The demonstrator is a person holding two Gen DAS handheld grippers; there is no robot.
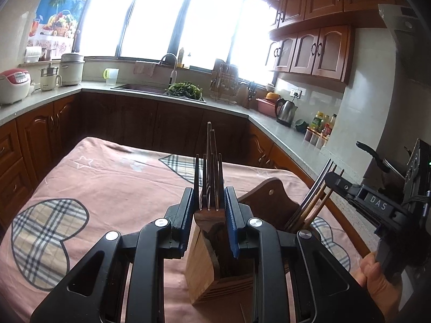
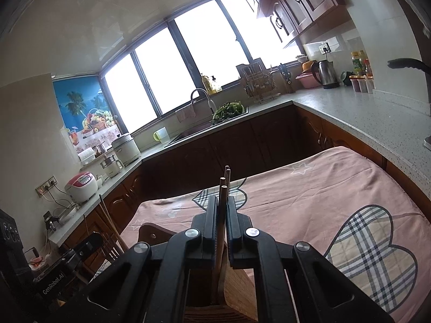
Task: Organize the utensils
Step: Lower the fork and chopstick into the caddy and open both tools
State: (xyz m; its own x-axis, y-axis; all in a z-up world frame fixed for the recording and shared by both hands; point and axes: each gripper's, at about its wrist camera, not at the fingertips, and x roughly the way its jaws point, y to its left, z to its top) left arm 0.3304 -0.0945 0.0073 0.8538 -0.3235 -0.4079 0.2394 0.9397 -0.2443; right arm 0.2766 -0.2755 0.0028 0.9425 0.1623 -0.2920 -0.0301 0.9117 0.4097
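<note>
A wooden utensil holder (image 1: 204, 263) stands on the pink cloth table (image 1: 107, 188). My left gripper (image 1: 209, 202) is shut on a bundle of metal utensils (image 1: 210, 177), whose handles stand up over the holder's left compartment. My right gripper (image 2: 222, 210) is shut on a bundle of wooden chopsticks (image 2: 223, 188), with their lower ends down in the holder (image 2: 237, 282). The right gripper also shows at the right of the left wrist view (image 1: 334, 180), holding the chopsticks (image 1: 315, 202) slanted in the holder's right compartment.
The table's cloth has plaid heart patches (image 1: 45, 237). Kitchen counters wrap around behind, with a sink (image 1: 150, 88), kettle (image 1: 286, 110), rice cooker (image 1: 13, 84) and bottles (image 1: 323, 123). A counter edge (image 2: 377, 134) runs close along the table's right side.
</note>
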